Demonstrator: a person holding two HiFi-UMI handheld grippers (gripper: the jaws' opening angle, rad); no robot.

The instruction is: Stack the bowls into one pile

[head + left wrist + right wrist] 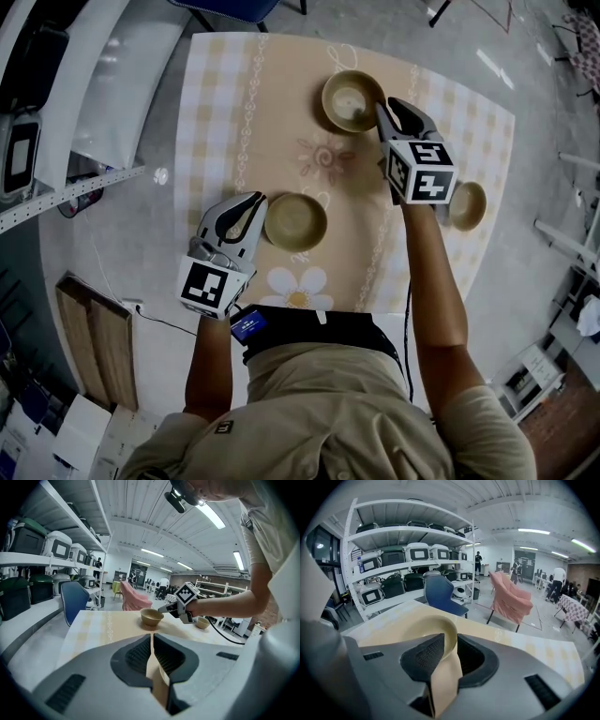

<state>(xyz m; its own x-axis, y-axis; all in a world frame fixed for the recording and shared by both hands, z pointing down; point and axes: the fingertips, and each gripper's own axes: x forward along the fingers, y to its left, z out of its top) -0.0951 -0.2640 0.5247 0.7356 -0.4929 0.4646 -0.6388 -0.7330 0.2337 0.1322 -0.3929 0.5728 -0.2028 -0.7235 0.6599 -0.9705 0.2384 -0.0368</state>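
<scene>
Near bowl (295,220), far bowl (349,98) smooth, matt; tablecloth (225,112) faint sheen; left hand-held gripper (152,639) matt grey plastic, ribbed pads (139,654).

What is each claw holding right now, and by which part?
The right claw grips the far bowl by the right side of its rim. The left claw pinches the near bowl by its left rim.

The table (211,178) was covered by a cream-and-yellow checked cloth (281,112) printed with flower motifs. Three tan bowls stood upright on the cloth, all apart from one another. The front bowl (295,220) stood near the table edge closest to the person. The rear bowl (353,100) stood beyond the front bowl and to its right, well apart from it. The small bowl (466,205) stood to the right of the front bowl, near the table's right edge.
</scene>
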